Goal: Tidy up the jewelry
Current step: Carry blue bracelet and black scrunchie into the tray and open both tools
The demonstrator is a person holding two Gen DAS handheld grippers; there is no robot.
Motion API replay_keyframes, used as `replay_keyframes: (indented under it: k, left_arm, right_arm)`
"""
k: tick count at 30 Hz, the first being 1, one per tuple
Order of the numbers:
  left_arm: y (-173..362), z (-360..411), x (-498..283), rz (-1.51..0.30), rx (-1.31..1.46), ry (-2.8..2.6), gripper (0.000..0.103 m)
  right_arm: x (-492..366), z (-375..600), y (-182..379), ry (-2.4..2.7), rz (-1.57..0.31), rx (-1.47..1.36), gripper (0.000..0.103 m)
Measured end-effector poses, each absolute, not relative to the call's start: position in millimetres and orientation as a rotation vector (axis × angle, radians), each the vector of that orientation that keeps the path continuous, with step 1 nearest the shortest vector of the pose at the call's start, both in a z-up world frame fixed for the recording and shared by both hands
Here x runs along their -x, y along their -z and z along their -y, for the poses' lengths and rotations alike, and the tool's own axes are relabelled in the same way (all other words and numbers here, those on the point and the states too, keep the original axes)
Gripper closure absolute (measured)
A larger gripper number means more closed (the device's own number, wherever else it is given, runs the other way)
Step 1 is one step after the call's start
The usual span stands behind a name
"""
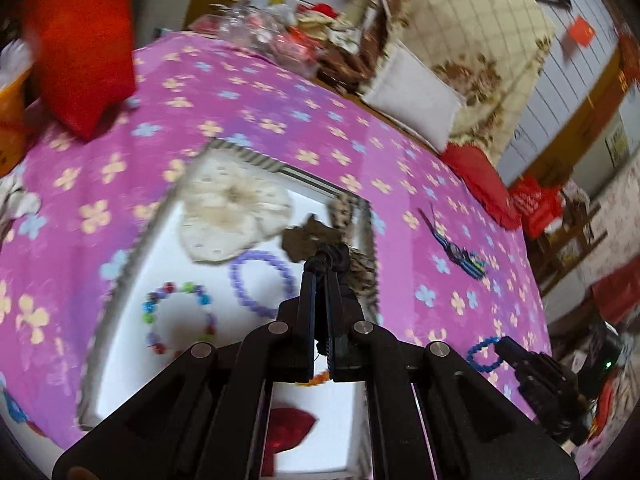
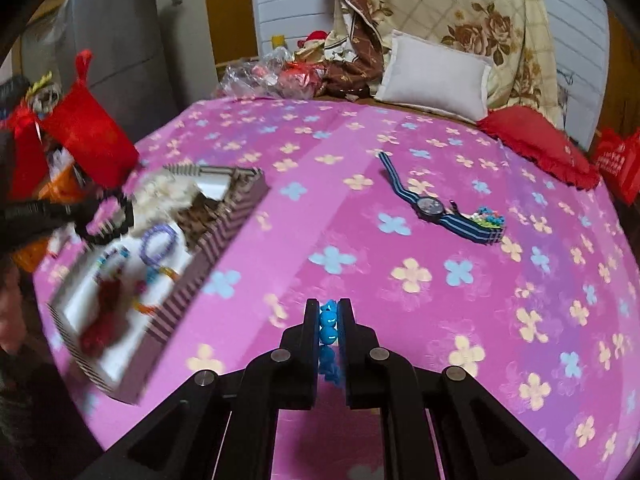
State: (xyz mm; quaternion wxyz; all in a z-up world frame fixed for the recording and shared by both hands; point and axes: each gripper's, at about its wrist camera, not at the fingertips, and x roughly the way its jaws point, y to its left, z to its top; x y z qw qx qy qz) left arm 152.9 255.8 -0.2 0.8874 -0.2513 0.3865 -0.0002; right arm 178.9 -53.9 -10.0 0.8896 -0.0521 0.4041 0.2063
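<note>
A striped-walled jewelry box (image 1: 132, 248) with a white floor lies on the pink flowered bedspread. It holds a cream scrunchie (image 1: 232, 208), a purple bead bracelet (image 1: 256, 280), a multicolour bead bracelet (image 1: 180, 316), a brown scrunchie (image 1: 312, 236) and a red item (image 1: 288, 428). My left gripper (image 1: 326, 258) is shut on a black hair tie (image 1: 334, 256) above the box. My right gripper (image 2: 329, 312) is shut on a blue bead bracelet (image 2: 329, 324) above the bedspread, right of the box (image 2: 192, 280). A blue striped watch (image 2: 432, 204) and a small bead piece (image 2: 486, 216) lie farther right.
A white pillow (image 2: 436, 76), a red cushion (image 2: 540, 148) and a floral quilt (image 2: 460, 12) are at the bed's far end. A red stocking (image 2: 88, 132) hangs at the left edge. Plastic bags (image 2: 272, 72) lie at the back.
</note>
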Motion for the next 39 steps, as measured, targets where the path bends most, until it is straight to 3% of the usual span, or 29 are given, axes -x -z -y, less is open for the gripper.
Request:
replay_keyframes:
  k: [16, 25, 37, 39]
  left_arm:
    - [36, -312, -132, -0.887, 0.562, -0.069, 0.1]
    - [36, -321, -119, -0.955, 0.505, -0.097, 0.1]
    - [48, -327, -113, -1.027, 0.417, -0.221, 0.1]
    - [45, -327, -114, -1.017, 0.426, -0.21, 0.093]
  right_arm:
    - [-165, -94, -28, -0.721, -0.882, 0.163, 0.095]
    - [-130, -154, 3, -0.885, -0.992, 0.192, 0.095]
    - [-124, -126, 54, -0.767, -1.067, 0.281, 0.095]
    - [-123, -124, 54, -0.756, -1.051, 0.289, 0.094]
